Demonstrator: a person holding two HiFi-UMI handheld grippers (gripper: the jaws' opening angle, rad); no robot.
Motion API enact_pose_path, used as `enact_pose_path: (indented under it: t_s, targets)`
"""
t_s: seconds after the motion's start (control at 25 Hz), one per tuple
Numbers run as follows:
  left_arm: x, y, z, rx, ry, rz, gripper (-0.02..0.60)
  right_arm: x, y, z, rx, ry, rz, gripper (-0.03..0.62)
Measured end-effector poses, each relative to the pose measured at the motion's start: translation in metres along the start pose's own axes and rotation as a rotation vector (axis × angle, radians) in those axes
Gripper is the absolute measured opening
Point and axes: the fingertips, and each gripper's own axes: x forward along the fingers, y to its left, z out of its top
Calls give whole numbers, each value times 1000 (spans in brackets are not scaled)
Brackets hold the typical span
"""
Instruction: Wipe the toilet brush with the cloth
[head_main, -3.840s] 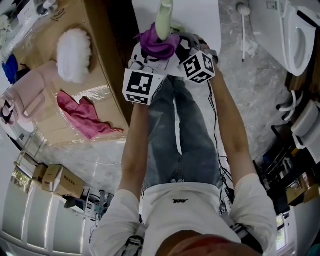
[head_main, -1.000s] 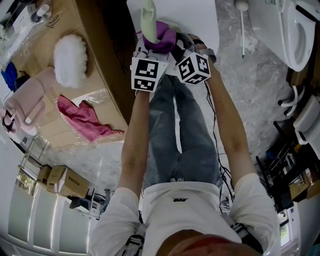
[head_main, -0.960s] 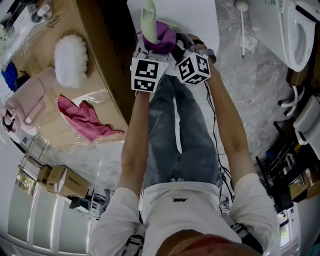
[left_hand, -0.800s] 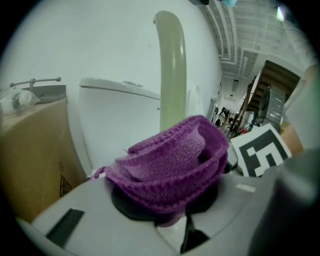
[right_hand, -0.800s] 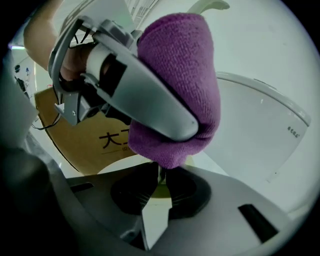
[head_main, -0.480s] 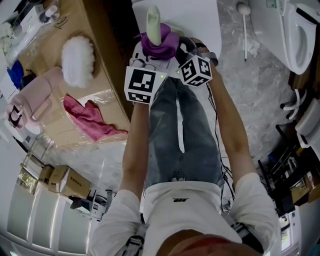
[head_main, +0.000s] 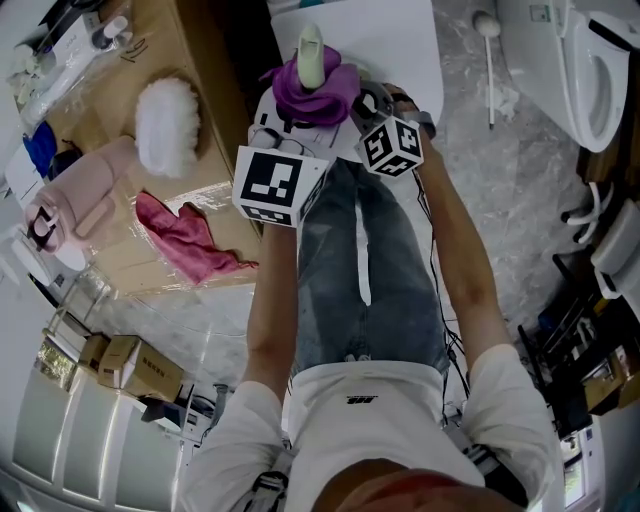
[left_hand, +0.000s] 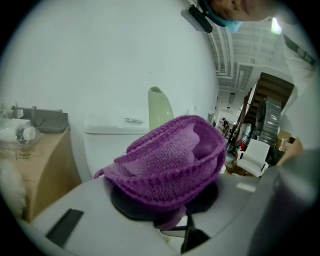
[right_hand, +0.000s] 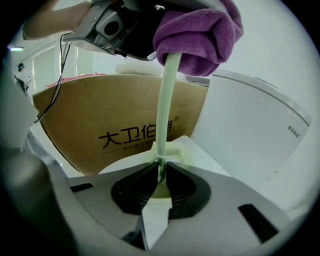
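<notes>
My left gripper (head_main: 303, 108) is shut on a purple knitted cloth (head_main: 315, 88) that wraps the pale green handle of the toilet brush (head_main: 311, 48) near its top. In the left gripper view the cloth (left_hand: 172, 160) bulges over the jaws, hiding them, and the handle tip (left_hand: 159, 107) pokes out behind it. My right gripper (right_hand: 160, 172) is shut on the handle (right_hand: 167, 100) lower down. Above it, the same view shows the cloth (right_hand: 200, 35) and the left gripper (right_hand: 125, 25). The brush head is hidden.
A brown cardboard surface (head_main: 205, 150) at the left carries a white fluffy duster (head_main: 168, 125) and a pink cloth (head_main: 190, 235). A white toilet (head_main: 590, 70) stands at the top right, with a second brush (head_main: 488, 50) on the marble floor. A printed cardboard box (right_hand: 115, 125) is close by.
My left gripper has slid upward along the handle with the cloth, so less of the handle tip shows above it. The right gripper has kept still.
</notes>
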Motion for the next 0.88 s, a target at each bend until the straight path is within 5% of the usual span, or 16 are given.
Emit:
enact_pose_path:
  t_s: [0.28, 0.88]
  targets:
    - [-15, -3, 28, -8, -88, -4, 157, 0, -1, 0, 8, 3, -4, 48]
    - [-74, -11, 23, -25, -96, 66, 148, -13, -2, 6, 142, 27, -10, 60]
